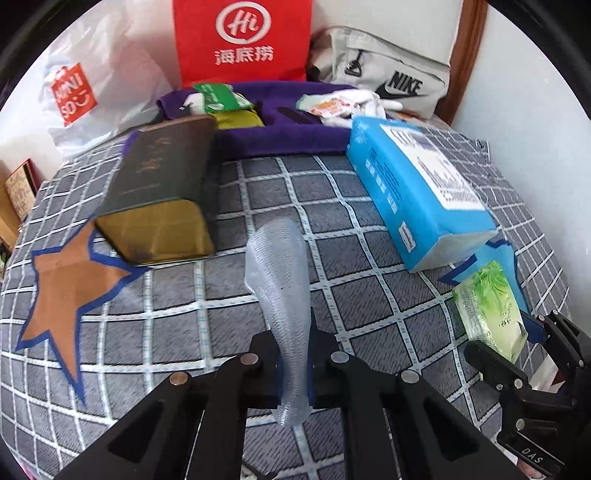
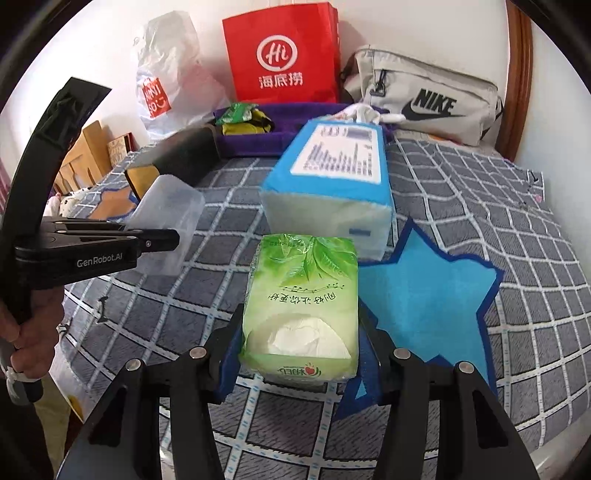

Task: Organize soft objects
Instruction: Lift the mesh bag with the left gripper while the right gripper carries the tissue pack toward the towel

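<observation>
Here, checked bedspread [image 2: 461,192] — star patches, white wall [image 2: 207,14]

Bedcover [image 1: 207,295]: grey, crossed by a white grid. Stars: one orange [image 1: 70,280], one light blue [image 2: 428,291], both edged in dark blue. Tissue pack [image 2: 306,306]: green leaf print on pale green. Large pack [image 1: 413,192]: blue with a white label. Cup [image 1: 280,295]: clear, ribbed. Box [image 1: 162,184]: dark green, gold end. Tray [image 1: 280,140]: purple. Bag [image 1: 242,40]: red, white logo.
</observation>
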Motion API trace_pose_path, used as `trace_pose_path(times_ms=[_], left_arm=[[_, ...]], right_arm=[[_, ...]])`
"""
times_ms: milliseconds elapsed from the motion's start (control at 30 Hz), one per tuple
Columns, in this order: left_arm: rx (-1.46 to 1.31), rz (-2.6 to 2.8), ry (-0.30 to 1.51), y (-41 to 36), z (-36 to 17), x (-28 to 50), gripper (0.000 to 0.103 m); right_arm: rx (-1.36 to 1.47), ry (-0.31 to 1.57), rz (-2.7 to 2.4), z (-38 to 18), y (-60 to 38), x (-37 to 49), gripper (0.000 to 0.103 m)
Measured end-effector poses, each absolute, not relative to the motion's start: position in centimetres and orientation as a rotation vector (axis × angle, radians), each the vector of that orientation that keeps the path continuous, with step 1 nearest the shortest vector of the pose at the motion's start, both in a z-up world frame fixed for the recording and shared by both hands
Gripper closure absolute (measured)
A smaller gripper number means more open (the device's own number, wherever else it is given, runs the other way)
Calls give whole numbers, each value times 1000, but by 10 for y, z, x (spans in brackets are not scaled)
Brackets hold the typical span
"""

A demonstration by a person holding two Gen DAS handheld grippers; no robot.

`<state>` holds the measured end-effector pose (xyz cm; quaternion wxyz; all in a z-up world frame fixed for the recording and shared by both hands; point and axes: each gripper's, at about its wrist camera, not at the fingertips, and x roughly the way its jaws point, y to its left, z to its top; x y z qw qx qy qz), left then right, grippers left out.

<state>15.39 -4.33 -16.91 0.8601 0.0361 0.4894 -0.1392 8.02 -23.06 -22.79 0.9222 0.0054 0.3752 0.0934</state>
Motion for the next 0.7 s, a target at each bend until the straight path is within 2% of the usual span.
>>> trace_pose_path(times_ms=[700], left_arm=[[-72, -208, 932, 11, -97, 157, 94]], right_arm=[[17, 668, 239, -146, -216, 88, 50]])
